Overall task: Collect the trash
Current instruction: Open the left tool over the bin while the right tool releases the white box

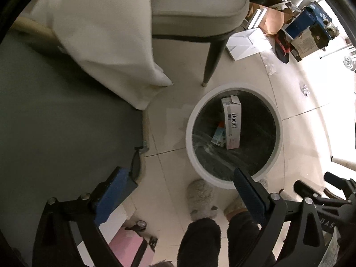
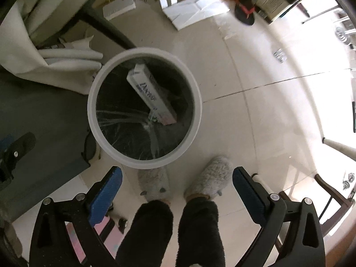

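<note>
Left gripper: I see my left gripper spread wide with nothing between its blue pads; it hangs above the floor, its right finger over the near rim of the trash bin.
Right gripper: my right gripper is likewise spread apart and carries nothing; it hangs over the floor just short of the bin, both slippers showing between its fingers.
Trash bin: the round white bin stands on the tiled floor, just beside the edge of the dark tabletop. A dark liner bag covers its inside.
Long box: a white carton printed "Doctor" lies inside the bin, leaning along the liner with its opened flap toward the far rim.
Small box: a smaller blue and orange carton sits in the bin, touching the long box on its left in the left wrist view; from the right wrist I cannot make it out clearly.
Feet: two grey fluffy slippers and dark fleece trouser legs stand on the floor at the near side of the bin.
Cloth: a pale cloth hangs off the far edge of the tabletop.
Chair: a cushioned chair stands beyond the bin, one dark leg coming down near its far rim.
Far floor: flat white cardboard and piled boxes lie well apart from the bin.
</note>
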Motion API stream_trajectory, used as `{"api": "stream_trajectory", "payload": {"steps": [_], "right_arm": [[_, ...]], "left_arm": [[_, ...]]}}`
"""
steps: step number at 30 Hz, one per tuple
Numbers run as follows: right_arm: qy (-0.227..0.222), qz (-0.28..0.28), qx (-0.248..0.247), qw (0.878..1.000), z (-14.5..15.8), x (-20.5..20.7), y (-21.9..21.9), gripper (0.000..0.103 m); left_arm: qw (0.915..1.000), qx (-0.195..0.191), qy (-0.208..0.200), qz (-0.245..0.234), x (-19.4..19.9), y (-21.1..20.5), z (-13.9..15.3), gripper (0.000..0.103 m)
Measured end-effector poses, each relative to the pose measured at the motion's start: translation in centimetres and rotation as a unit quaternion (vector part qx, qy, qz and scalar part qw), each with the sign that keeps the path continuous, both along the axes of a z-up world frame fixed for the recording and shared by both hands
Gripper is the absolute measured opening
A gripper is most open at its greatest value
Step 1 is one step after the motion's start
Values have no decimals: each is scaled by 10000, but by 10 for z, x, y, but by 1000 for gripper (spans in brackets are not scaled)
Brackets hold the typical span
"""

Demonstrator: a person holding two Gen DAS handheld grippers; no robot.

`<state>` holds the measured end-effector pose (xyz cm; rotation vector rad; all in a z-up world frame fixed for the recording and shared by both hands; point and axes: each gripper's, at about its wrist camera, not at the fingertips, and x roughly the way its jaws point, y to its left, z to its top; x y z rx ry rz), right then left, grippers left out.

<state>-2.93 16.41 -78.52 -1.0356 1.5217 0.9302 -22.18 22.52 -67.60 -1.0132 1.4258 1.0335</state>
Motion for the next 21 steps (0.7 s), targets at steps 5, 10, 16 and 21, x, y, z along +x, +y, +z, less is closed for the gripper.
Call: {"api": "stream_trajectory", "payload": {"steps": [5, 10, 16, 21], "right_arm": [[-175, -97, 191, 9996, 40, 1, 1, 100], [-239, -141, 374, 9989, 82, 0, -3, 100], [-336, -145, 690, 9969, 156, -2, -10, 100], [-313, -188, 884, 9954, 222, -6, -17, 100]], "left_arm": [[9999, 118, -69, 40, -1, -4, 28, 98], [9996, 249, -159, 26, -2, -10, 69, 98], [9991, 325, -281, -7, -2, -18, 125, 98], [9983, 400, -409, -65, -6, -26, 188, 98]]}}
